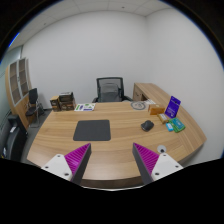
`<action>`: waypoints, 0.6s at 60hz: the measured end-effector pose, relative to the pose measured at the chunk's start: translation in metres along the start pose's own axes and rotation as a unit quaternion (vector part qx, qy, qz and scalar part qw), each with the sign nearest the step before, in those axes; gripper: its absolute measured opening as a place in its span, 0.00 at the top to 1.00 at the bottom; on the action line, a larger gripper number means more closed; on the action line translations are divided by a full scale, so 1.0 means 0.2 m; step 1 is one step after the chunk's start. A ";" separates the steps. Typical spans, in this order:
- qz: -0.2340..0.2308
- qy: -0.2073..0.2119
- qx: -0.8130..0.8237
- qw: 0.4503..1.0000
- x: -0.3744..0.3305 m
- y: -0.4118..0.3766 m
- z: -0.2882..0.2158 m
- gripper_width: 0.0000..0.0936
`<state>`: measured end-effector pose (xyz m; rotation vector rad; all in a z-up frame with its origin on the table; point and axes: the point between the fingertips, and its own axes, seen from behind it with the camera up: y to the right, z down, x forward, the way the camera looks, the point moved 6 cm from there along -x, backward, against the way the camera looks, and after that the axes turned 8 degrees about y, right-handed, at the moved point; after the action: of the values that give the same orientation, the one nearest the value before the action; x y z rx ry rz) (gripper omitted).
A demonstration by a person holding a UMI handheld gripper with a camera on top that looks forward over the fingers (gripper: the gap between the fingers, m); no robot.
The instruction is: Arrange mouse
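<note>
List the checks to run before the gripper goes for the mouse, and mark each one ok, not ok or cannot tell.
1. Mouse in view: ok, it lies on the desk, beyond the fingers and to the right of the mouse pad.
2. Gripper open: ok, the fingers are spread wide with nothing between them.
3. Fingers near the mouse: not ok, it lies well ahead of them.
4. Path to the mouse clear: ok, only bare desk lies between.
5. Mouse pad free to receive the mouse: ok, nothing rests on it.
6. Mouse cable or its facing: cannot tell.
</note>
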<state>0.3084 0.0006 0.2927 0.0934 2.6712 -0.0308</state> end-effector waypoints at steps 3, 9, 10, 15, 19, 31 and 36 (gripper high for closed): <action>0.001 -0.001 0.000 1.000 0.00 0.01 0.00 0.09; 0.001 -0.006 0.004 1.000 0.02 0.09 0.03 0.09; 0.002 -0.007 0.005 1.000 0.02 0.10 0.03 0.09; 0.012 -0.013 0.009 1.000 0.05 0.21 0.06 0.09; 0.019 -0.014 0.010 1.000 0.07 0.31 0.07 0.09; 0.046 -0.028 0.008 0.999 0.17 0.62 0.12 0.09; 0.048 -0.031 0.011 0.998 0.23 0.73 0.14 0.09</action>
<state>0.2901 0.1490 0.2466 0.2250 2.6015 -0.0315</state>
